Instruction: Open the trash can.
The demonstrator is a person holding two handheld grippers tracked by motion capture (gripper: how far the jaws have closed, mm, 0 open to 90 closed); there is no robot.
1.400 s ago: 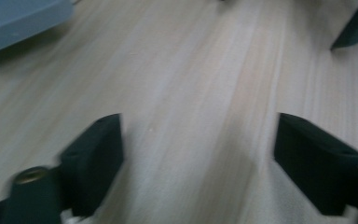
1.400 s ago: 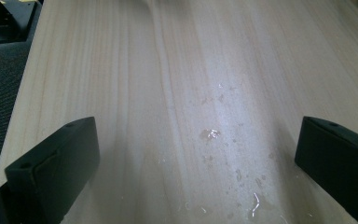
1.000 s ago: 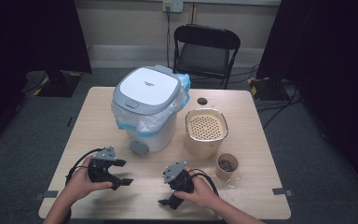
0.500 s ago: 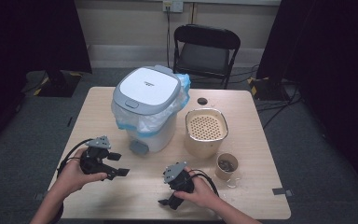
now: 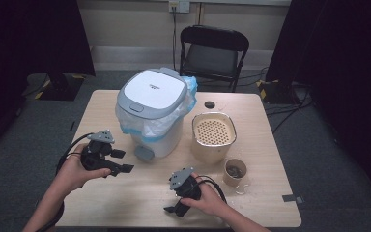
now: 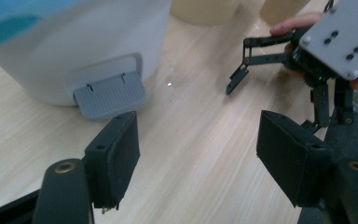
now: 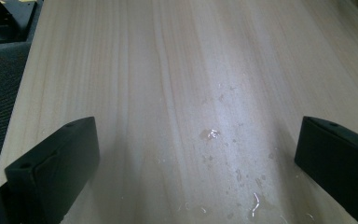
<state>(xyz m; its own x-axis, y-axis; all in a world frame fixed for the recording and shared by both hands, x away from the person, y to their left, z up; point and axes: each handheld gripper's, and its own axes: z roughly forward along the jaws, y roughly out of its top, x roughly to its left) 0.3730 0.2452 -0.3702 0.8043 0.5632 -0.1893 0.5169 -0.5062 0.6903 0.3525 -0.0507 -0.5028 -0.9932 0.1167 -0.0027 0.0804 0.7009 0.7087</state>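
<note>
A white pedal bin [image 5: 152, 111] with a grey lid and a blue-white liner stands mid-table. Its grey pedal [image 6: 109, 95] faces the front. My left gripper [image 5: 121, 161], held in a hand at front left, points right toward the bin's base. Its jaws [image 6: 198, 144] stand wide open and empty, just short of the pedal. My right gripper [image 5: 175, 209] sits low at front centre and points at the table's near edge. It is open [image 7: 198, 149] over bare wood, and its body [image 6: 326, 42] appears beyond the left jaws.
A beige tub with a perforated top [image 5: 213, 133] stands right of the bin. A paper cup [image 5: 234, 171] sits in front of it, and a small black disc [image 5: 209, 104] lies behind. Water droplets [image 7: 209, 134] speckle the wood. A black folding chair [image 5: 214, 48] stands past the far edge.
My left gripper has risen and moved away from the person, closer to the bin's base. The right gripper has stayed about where it was.
</note>
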